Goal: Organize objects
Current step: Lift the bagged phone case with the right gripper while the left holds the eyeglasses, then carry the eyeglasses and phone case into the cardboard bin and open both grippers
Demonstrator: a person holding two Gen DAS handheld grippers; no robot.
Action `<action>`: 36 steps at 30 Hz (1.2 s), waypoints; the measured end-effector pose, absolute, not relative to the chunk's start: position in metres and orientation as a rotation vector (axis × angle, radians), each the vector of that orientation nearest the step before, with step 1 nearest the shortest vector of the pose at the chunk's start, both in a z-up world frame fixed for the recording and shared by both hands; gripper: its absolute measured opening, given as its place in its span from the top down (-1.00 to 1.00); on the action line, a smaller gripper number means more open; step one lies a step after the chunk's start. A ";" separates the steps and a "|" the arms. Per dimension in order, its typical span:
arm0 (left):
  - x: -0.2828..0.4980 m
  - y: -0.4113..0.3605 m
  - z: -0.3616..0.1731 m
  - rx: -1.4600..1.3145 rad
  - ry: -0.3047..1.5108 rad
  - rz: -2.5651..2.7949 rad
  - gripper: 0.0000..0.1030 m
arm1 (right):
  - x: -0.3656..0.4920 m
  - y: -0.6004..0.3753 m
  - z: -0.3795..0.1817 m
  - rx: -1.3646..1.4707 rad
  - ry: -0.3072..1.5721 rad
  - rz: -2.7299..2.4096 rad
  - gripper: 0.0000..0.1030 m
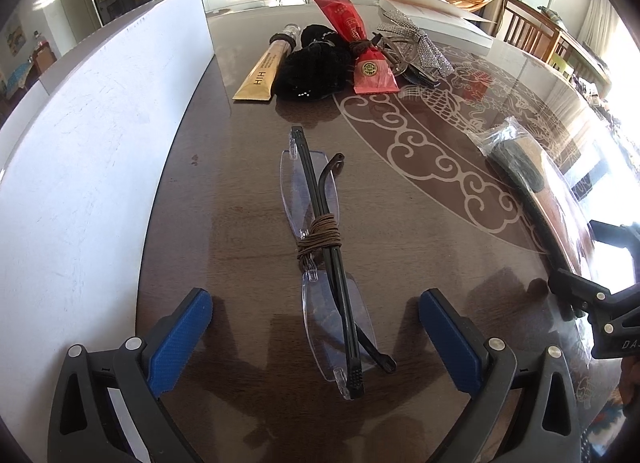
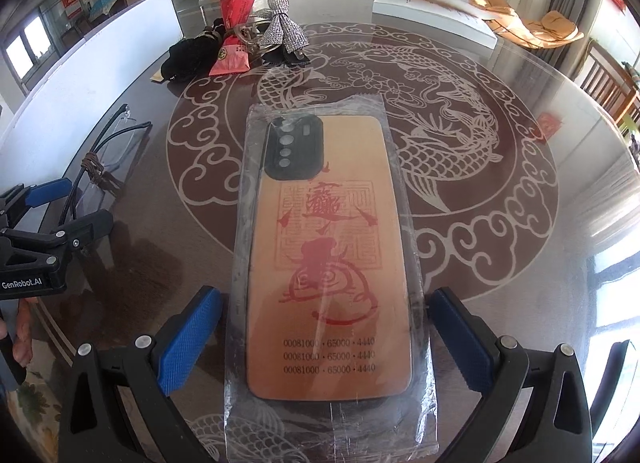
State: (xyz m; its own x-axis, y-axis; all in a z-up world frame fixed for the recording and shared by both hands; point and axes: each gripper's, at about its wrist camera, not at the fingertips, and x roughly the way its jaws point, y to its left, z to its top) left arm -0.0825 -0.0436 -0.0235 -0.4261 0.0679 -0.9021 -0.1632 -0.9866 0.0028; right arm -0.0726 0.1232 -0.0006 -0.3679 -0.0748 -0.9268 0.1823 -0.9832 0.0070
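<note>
Near the left edge of the table (image 1: pixel 248 167), just beside the white board (image 1: pixel 100 135) standing along it, a pair of rimless glasses (image 1: pixel 324 255) lies folded, its temples bound by a brown cord (image 1: pixel 320 233). The left gripper (image 1: pixel 316 327) hangs low over the near lens with its jaws spread wide, one blue pad on either side and neither touching. Toward the table's middle, a phone case (image 2: pixel 328 247) in clear wrapping lies flat between the spread jaws of the right gripper (image 2: pixel 324 327).

The main risk, I judge, sits with the glasses: the lenses are thin and slick, so a closing pinch could skate off them or press on the bare lens edge and twist the frame. Gripping across the temples looks safer.

The wrapper is loose and glossy; a grip on it alone may let the case slide inside or slip out on the glass top.

At the far edge, the gold tube (image 1: pixel 262 73), black pouch (image 1: pixel 310 67), red packet (image 1: pixel 370 71) and sparkly bow (image 1: pixel 416 47) crowd together, leaving little room to set anything down cleanly.
</note>
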 end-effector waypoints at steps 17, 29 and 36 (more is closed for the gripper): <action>-0.017 -0.054 0.043 -1.203 -0.099 2.619 0.81 | -0.033 0.133 0.050 1.483 -0.468 -2.351 -0.46; 0.019 -0.197 0.127 -1.113 -0.241 2.835 0.81 | -0.041 -0.046 0.143 1.217 -0.471 -2.132 -0.47; 0.004 -0.311 0.095 -1.455 -0.201 3.036 0.73 | -0.065 -0.200 0.141 1.180 -0.365 -1.981 -0.48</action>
